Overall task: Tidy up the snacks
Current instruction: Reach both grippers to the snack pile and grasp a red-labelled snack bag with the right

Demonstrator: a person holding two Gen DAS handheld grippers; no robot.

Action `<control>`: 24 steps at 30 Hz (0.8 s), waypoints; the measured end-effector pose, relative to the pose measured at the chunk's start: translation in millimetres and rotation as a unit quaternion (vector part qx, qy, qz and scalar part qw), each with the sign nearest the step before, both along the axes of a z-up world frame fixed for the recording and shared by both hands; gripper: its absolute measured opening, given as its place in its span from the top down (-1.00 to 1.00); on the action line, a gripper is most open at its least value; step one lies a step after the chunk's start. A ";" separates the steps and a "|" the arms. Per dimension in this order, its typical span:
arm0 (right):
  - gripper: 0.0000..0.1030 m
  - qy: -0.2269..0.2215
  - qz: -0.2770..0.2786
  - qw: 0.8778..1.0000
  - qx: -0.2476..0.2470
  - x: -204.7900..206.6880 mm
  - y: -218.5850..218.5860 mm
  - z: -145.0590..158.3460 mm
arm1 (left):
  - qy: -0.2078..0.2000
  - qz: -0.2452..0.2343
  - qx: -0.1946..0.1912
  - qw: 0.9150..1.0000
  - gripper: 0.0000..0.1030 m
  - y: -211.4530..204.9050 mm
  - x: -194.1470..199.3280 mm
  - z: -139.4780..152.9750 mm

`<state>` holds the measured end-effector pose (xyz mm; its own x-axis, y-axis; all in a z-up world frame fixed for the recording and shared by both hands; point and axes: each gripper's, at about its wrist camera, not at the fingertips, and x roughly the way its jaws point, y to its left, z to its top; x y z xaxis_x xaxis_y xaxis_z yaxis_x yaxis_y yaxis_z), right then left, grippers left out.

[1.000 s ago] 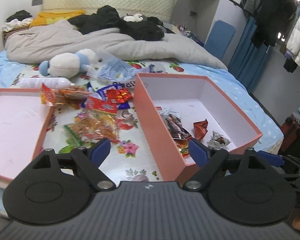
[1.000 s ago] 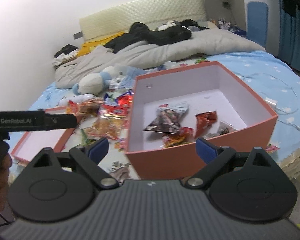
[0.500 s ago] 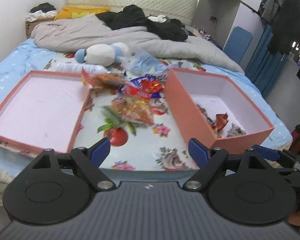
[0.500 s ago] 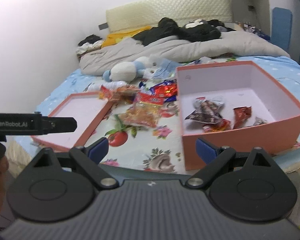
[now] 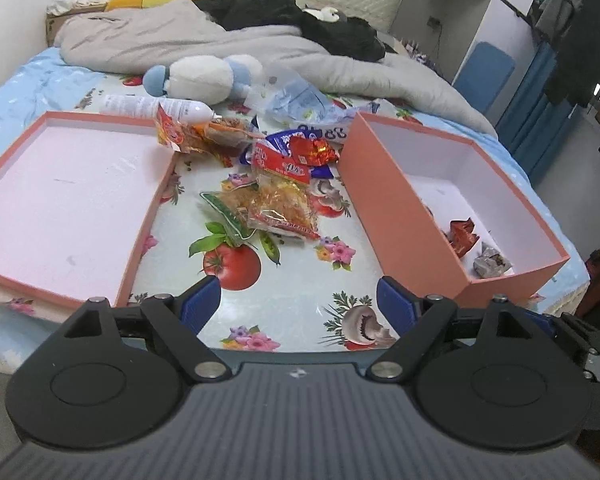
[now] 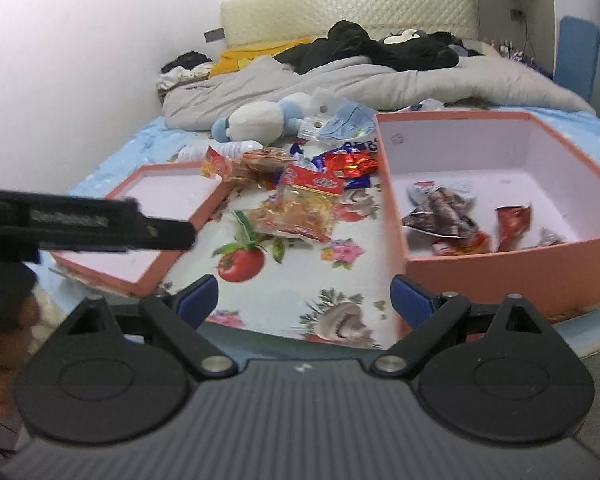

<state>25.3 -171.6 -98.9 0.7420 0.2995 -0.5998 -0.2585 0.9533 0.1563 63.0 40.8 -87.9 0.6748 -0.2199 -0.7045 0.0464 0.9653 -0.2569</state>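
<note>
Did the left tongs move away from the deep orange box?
Yes. The open left tongs pulled back from the deep orange cardboard box; its near wall no longer sits between them.

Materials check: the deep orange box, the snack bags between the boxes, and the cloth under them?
Deep box: looks like rigid paperboard, matte orange outside, pale lining; straight walls, sharp corners. Snack bags: thin plastic film, clear and glossy, crinkled with glare; the red wrapper looks metallised foil. Cloth: probably wipeable vinyl, printed with tomatoes and flowers, slight sheen; could be coated fabric.
</note>
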 end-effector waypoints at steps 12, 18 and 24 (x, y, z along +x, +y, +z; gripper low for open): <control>-0.21 -0.016 0.023 0.999 -0.030 35.5 33.3 -19.4 | 0.020 0.019 0.000 1.000 -0.68 23.5 56.5 -38.6; -0.08 -0.013 0.035 0.999 -0.040 68.9 49.0 -31.0 | 0.013 0.037 -0.005 0.999 -0.68 42.3 88.4 -43.4; -0.10 -0.010 0.022 0.998 -0.055 106.1 57.6 -54.4 | 0.016 0.029 0.005 0.999 -0.67 44.7 123.4 -57.1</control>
<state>131.5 -114.0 -153.3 0.7421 0.2655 -0.6155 -0.3027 0.9520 0.0457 186.4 85.5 -145.0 0.6636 -0.1731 -0.7278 -0.0184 0.9688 -0.2471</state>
